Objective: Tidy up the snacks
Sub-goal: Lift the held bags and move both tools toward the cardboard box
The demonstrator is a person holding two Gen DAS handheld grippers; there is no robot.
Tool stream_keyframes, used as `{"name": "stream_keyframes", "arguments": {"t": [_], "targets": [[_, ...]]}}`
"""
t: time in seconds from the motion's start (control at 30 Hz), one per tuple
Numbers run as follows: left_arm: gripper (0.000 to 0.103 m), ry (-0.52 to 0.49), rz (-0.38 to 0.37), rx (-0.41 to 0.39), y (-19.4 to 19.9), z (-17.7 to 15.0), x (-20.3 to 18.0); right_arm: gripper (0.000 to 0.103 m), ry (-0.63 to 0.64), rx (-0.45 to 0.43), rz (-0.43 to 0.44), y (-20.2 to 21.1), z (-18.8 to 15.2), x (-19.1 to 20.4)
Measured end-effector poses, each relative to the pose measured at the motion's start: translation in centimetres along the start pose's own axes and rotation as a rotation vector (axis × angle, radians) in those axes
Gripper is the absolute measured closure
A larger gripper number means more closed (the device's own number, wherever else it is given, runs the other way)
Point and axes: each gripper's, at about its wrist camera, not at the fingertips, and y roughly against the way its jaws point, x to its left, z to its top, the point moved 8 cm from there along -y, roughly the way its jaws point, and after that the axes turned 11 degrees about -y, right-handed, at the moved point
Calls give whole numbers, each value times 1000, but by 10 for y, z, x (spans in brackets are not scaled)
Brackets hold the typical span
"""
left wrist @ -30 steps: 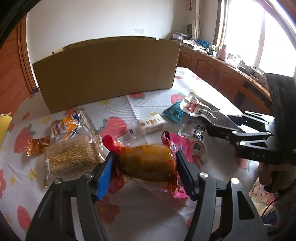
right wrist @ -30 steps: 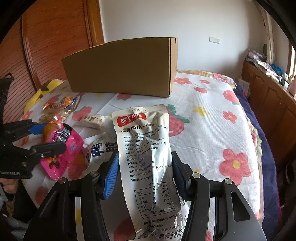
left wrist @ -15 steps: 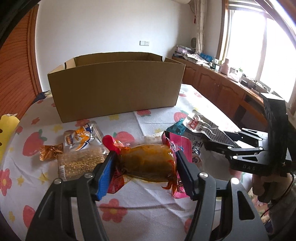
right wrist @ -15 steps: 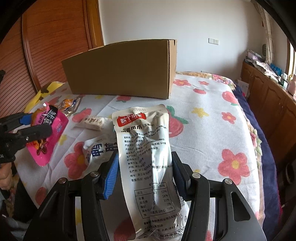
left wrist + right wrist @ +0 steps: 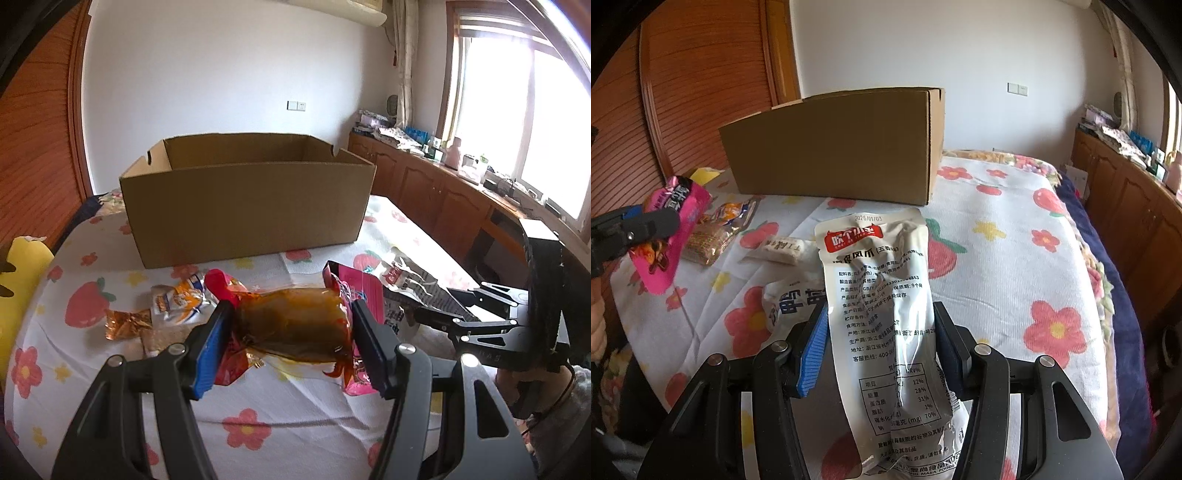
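My left gripper (image 5: pixel 291 332) is shut on a pink and orange snack packet (image 5: pixel 295 325) and holds it above the flowered table. The same packet (image 5: pixel 670 236) shows at the left of the right wrist view. My right gripper (image 5: pixel 879 332) is shut on a silver-white snack pouch (image 5: pixel 882 295) with a red label, held over the table; the pouch (image 5: pixel 417 284) also shows at the right of the left wrist view. An open cardboard box (image 5: pixel 243 199) stands at the back of the table, and also shows in the right wrist view (image 5: pixel 834 147).
Loose snacks lie on the flowered tablecloth (image 5: pixel 1015 258): an orange-white bag (image 5: pixel 181 299), a clear pack of grain bars (image 5: pixel 709 236), a small white bar (image 5: pixel 783 247) and a white pouch (image 5: pixel 790 299). A yellow cushion (image 5: pixel 22 266) is at the left. Wooden cabinets (image 5: pixel 443 192) run along the right.
My left gripper has risen with the pink packet, so the box's open top is now in sight. My right gripper and its pouch have hardly moved.
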Motion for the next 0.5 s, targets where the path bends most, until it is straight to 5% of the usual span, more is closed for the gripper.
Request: {"name": "stream_keyframes", "arguments": {"t": [0.5], "targets": [[40, 32, 43, -90, 35, 27, 30, 49, 42, -78, 22, 44, 36, 28]]}}
